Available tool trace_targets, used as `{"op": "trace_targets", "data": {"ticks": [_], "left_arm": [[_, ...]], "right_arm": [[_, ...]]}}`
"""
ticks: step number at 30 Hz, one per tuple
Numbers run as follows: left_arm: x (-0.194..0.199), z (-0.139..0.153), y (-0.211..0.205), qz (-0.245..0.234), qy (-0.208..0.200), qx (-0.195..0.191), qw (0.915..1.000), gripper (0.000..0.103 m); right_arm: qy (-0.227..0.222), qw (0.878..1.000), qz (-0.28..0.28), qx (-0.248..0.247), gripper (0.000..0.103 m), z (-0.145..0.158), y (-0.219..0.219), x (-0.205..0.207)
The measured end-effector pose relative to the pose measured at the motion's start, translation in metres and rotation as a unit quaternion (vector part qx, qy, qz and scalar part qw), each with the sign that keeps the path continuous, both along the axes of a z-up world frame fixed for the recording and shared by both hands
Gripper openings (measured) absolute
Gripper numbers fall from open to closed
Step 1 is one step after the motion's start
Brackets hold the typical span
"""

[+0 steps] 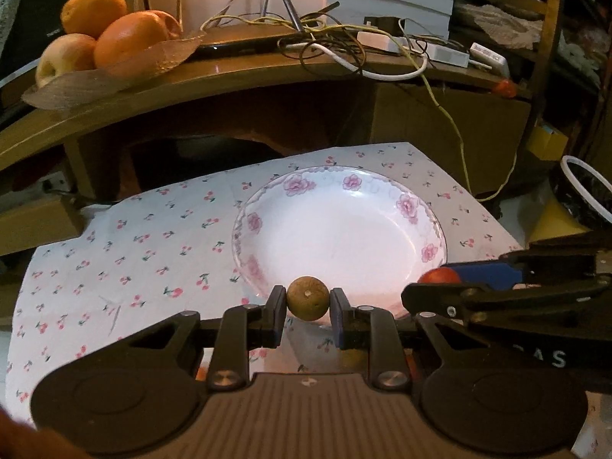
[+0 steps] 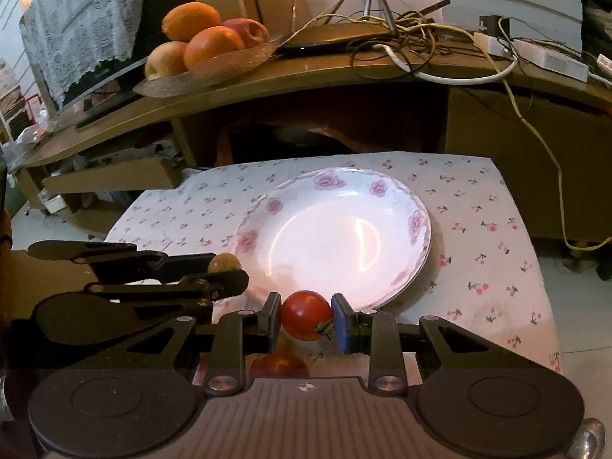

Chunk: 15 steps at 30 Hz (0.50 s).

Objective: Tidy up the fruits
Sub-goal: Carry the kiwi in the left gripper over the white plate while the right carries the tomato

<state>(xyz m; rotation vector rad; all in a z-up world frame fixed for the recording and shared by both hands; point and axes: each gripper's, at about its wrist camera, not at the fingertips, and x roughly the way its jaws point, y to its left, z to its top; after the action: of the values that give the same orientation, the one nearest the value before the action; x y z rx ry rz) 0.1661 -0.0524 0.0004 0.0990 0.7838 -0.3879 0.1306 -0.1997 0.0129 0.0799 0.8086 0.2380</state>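
Observation:
My left gripper (image 1: 308,302) is shut on a small round brown fruit (image 1: 308,297), held above the near rim of a white plate with pink flowers (image 1: 405,206). My right gripper (image 2: 306,315) is shut on a small red tomato (image 2: 305,313), held above the plate's (image 2: 415,225) near rim. In the left wrist view the right gripper (image 1: 443,287) comes in from the right with the tomato (image 1: 438,276). In the right wrist view the left gripper (image 2: 229,271) shows at the left with the brown fruit (image 2: 223,262). The plate holds nothing.
The plate lies on a cloth with a cherry print (image 1: 153,241). Behind it a wooden shelf (image 1: 244,72) carries a tray of oranges and apples (image 1: 103,34), tangled cables (image 1: 344,38) and white adapters. A dark bowl (image 1: 585,195) sits at the right.

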Motion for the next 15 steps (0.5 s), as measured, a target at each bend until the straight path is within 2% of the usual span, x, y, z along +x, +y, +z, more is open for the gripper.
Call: {"op": "trace_targets", "data": {"ticks": [15], "left_arm": [[0.018,-0.015,-0.008,0.000,0.007,0.014,0.9999,0.030]], "right_arm": [[0.011,1.000,0.000,-0.024,0.030,-0.018,-0.007,0.030]]}}
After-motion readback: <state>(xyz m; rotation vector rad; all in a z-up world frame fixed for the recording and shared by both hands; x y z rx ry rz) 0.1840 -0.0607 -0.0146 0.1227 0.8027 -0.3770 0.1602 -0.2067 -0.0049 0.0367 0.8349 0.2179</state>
